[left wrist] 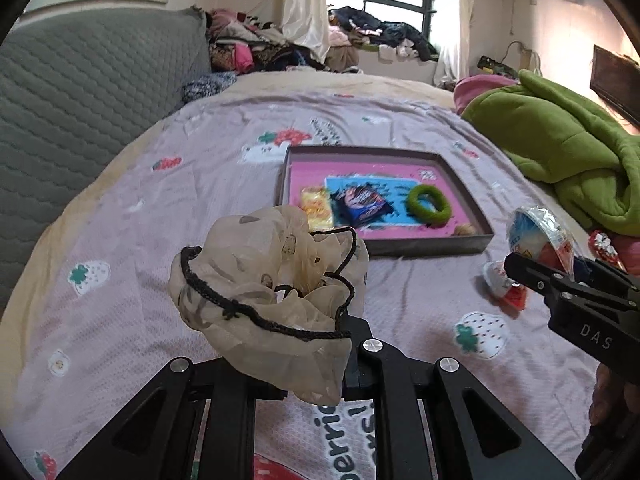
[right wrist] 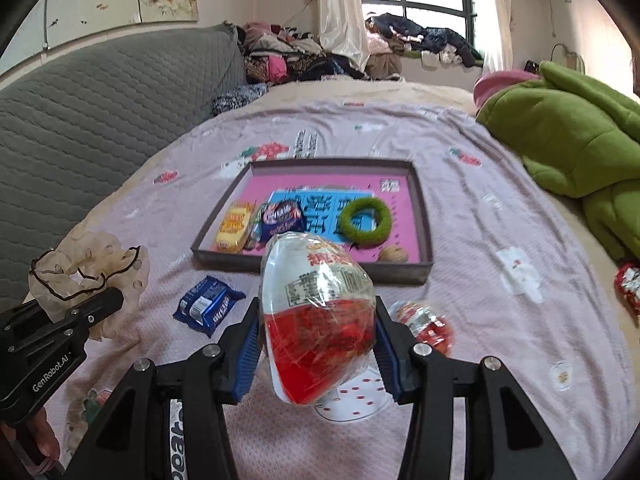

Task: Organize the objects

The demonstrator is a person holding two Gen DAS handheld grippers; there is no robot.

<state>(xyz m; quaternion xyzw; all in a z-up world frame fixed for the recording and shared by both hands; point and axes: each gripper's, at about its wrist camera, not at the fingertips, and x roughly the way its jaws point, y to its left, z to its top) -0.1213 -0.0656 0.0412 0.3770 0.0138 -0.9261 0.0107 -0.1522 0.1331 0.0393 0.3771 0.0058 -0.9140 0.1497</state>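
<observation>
Both grippers angle down over the bed, side by side. Left gripper has its fingers closed tight on a cream scrunchie, held up off the sheet. Right gripper has fingers about half open, pads pinching a wrapped egg toy. Tray sits just ahead.

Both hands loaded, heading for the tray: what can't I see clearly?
- Left gripper fingers: left wrist view, hidden under the scrunchie.
- Tray near edge: right wrist view, partly hidden by the egg-shaped pack.
- Small brown item in tray: too blurred to identify.
</observation>
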